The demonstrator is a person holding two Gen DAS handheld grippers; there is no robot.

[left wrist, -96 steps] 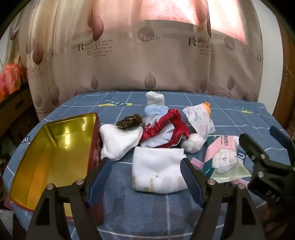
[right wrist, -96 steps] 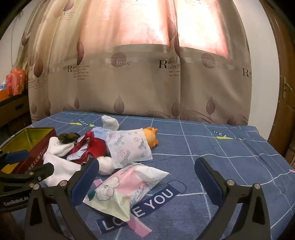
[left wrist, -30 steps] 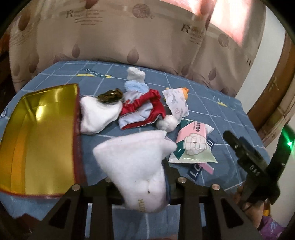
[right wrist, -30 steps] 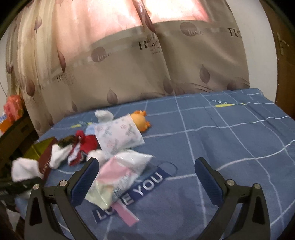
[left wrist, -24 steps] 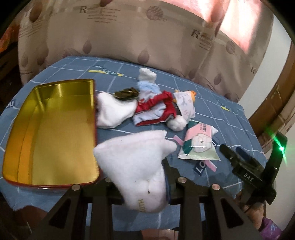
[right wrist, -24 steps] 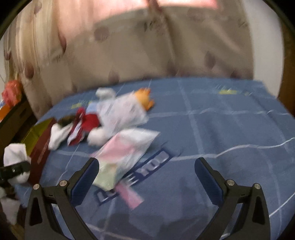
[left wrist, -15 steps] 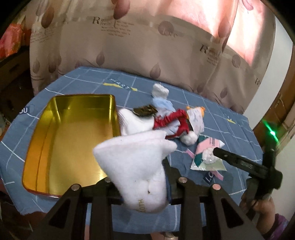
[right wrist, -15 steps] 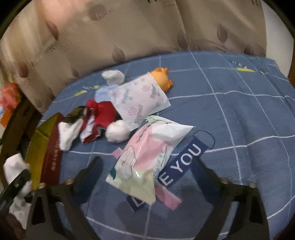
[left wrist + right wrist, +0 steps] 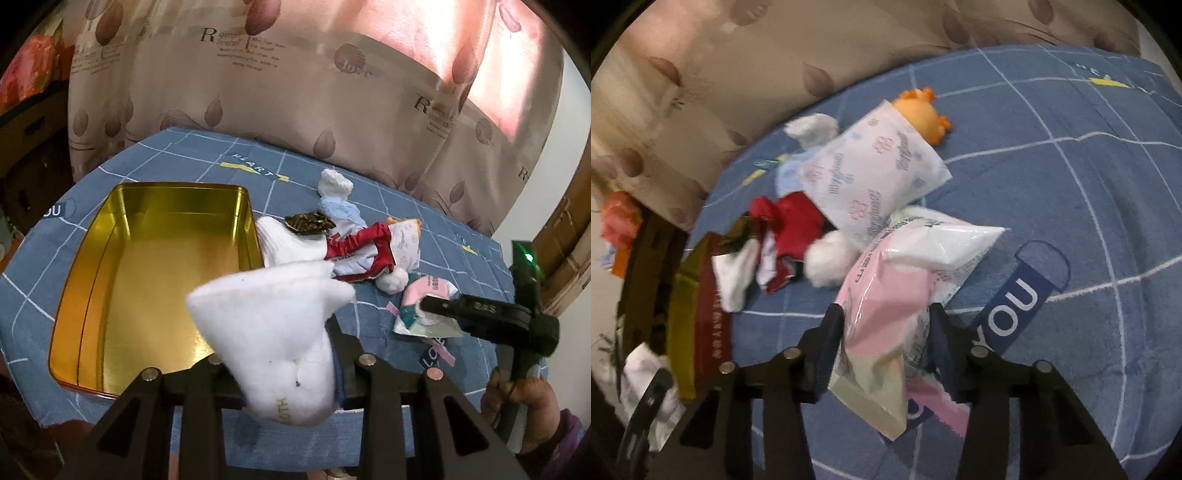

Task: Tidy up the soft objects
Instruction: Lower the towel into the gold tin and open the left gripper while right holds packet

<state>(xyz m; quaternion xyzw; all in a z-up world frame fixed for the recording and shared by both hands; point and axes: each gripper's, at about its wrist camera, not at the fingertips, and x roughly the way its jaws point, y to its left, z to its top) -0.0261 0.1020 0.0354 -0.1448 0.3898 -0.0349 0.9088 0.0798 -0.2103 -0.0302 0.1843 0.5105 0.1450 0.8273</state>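
A white folded cloth (image 9: 273, 332) is pinched between the left fingers, raised above the bed's near edge beside the open gold tin (image 9: 155, 273). A pink-and-white wipes packet (image 9: 905, 295) lies on the blue bedspread, clamped by the right fingers. Further back lie a floral packet (image 9: 875, 181), orange plush (image 9: 921, 110), red-trimmed garment (image 9: 792, 221) and white sock (image 9: 284, 243).

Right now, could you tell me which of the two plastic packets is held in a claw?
The pink-and-white packet, pinched in the right claw. The white floral-print packet lies free on the blue cloth, farther back.
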